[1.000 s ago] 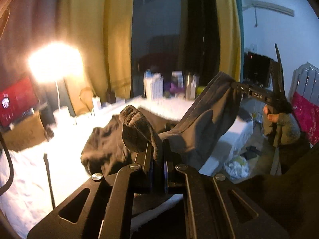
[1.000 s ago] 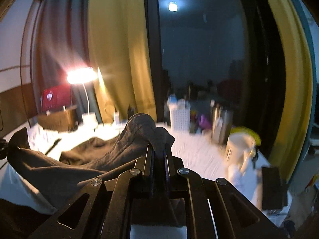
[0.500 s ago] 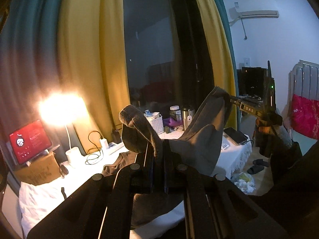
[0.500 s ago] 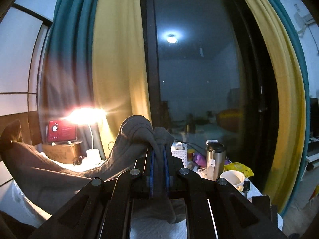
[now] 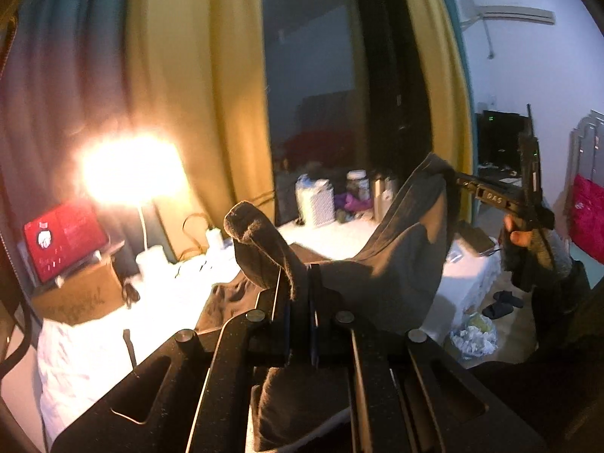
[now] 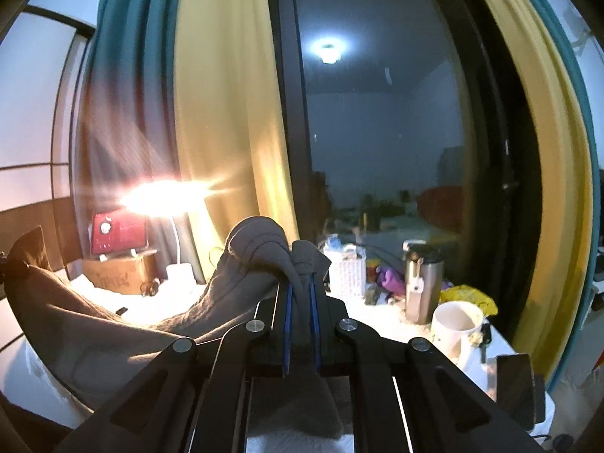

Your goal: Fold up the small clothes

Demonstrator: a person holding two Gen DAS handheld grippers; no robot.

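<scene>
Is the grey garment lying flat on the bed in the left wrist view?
No: the grey garment hangs between the left gripper and right gripper.

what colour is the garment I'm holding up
Dark grey garment, clearest in the right wrist view.

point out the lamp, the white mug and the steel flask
lamp (image 5: 132, 173), left wrist view, on its glowing shade
white mug (image 6: 455, 326), right wrist view, on its side wall
steel flask (image 6: 422, 287), right wrist view, on its body

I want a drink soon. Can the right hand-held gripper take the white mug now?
Probably not yet. The right hand-held gripper is shut on the grey garment, which the left hand-held gripper also holds. The white mug itself stands unobstructed on the table.
</scene>
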